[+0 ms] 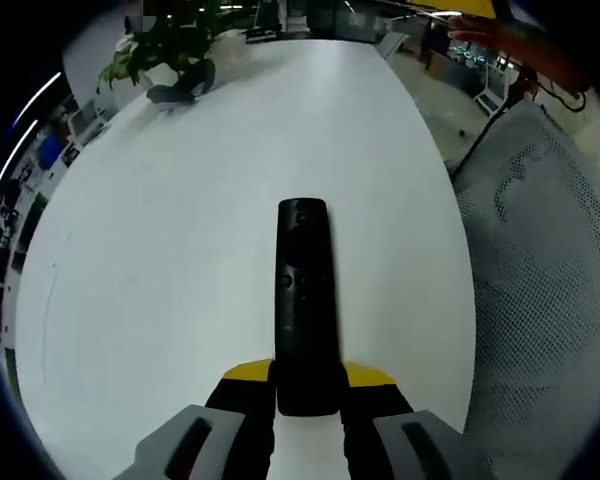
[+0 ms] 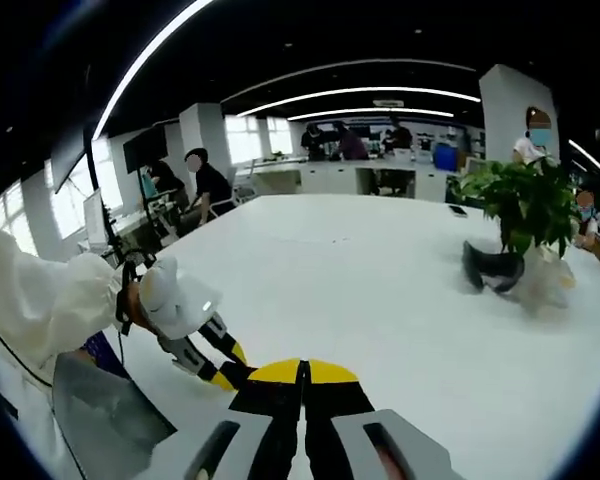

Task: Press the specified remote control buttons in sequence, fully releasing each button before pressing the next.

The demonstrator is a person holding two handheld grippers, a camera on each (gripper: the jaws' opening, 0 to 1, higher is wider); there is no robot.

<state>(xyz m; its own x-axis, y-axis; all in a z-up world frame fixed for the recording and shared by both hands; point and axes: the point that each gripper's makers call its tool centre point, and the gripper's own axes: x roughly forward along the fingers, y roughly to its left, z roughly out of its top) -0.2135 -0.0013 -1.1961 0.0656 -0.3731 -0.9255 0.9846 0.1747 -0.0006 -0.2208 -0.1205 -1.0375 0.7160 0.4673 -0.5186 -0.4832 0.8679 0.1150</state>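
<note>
Black remote control (image 1: 304,300) lies on the white table (image 1: 160,300), its near end squeezed by the left gripper (image 1: 306,400); the right gripper (image 2: 302,400) is closed and empty, raised above the table; no button is pressed yet; next it must come down onto the first button.

This is an open-plan office. A large white oval meeting table (image 2: 400,290) fills the middle, with a potted green plant (image 2: 525,205) standing on it near its far end. Long curved strip lights (image 2: 370,95) run across the dark ceiling. Beyond the table are white desks with monitors (image 2: 145,148), windows along the wall, and several people seated or standing at workstations. A grey mesh office chair (image 1: 540,290) sits beside the table edge.
</note>
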